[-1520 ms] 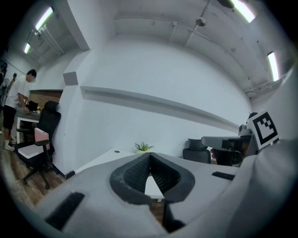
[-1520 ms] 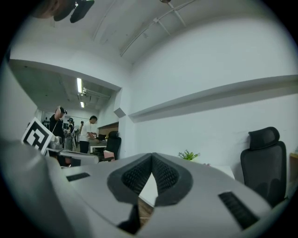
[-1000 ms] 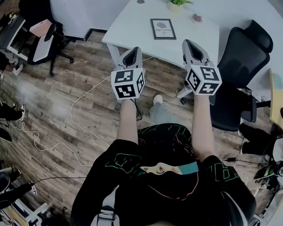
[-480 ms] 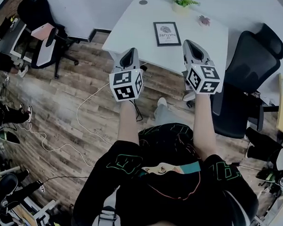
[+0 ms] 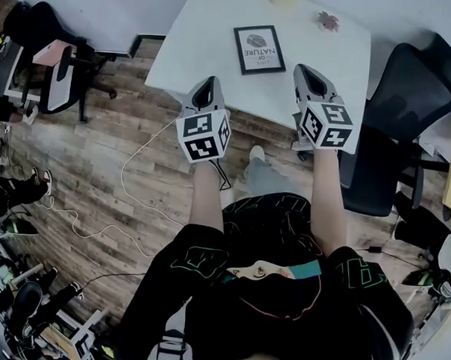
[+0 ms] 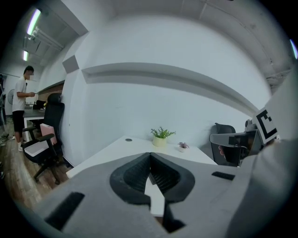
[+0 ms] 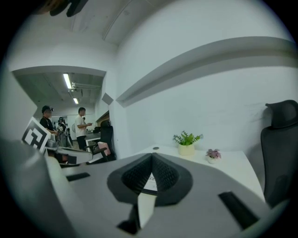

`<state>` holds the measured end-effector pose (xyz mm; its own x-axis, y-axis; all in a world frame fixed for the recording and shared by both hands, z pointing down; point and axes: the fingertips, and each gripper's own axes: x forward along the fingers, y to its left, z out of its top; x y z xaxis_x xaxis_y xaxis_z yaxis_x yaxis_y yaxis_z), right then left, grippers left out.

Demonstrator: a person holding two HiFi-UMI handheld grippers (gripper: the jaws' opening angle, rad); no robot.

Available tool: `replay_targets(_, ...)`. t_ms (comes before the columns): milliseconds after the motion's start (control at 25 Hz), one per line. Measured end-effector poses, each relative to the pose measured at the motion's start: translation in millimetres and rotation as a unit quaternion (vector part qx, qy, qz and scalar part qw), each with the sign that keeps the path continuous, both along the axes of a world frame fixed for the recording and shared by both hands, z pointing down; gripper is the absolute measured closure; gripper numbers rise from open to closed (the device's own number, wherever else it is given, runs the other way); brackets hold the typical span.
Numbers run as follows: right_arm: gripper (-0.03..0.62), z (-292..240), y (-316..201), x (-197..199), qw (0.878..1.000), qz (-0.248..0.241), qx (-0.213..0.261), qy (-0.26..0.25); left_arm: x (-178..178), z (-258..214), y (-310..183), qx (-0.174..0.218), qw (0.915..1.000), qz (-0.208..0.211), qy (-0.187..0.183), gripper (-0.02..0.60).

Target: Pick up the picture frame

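Frame (image 5: 259, 49) lay flat on the white counter (image 5: 188, 51), at the upper centre of the head view, print side up. It touched neither tool and sat above and between both tool tips in that view.

Left tool (image 5: 209, 82) was held over the near counter edge, below and left of the frame. In the left gripper view the left tool (image 6: 150, 154) had its jaws pressed together, with nothing pinched between them.

Right tool (image 5: 305, 70) was held over the counter, below and right of the frame. In the right gripper view the right tool (image 7: 152, 155) also had its jaws pressed together, and nothing was gripped.

Potted plant (image 6: 159, 137) stood at the far side of the counter, and a small pink plant (image 5: 329, 22) stood to its right. Both were well apart from the frame.

A black chair (image 5: 408, 94) stood at the right of the counter. A second chair (image 5: 55, 67) stood at the upper left of the head view. A white cable (image 5: 132, 190) ran across the wooden floor (image 5: 85, 154). A person (image 6: 21, 104) stood at the far left of the left gripper view.
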<state>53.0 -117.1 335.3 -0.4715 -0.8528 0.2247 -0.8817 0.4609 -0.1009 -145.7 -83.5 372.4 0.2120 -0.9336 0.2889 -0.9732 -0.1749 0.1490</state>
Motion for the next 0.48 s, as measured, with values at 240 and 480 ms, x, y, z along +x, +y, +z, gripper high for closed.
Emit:
replay_targets(240, 0.589, 29.3, -45.1, 22.3, 0.999, 0.019, -0.03, -0.015, 9.4, 29.6, -41.1, -0.037, 0.9993, 0.005, -0.007, 0.575)
replay_targets(480, 0.589, 53.5, -81.1, 44.4, 0.998, 0.028, -0.053, -0.021, 31.1, 53.9, -72.6, -0.065, 0.9977, 0.014, -0.014, 0.574)
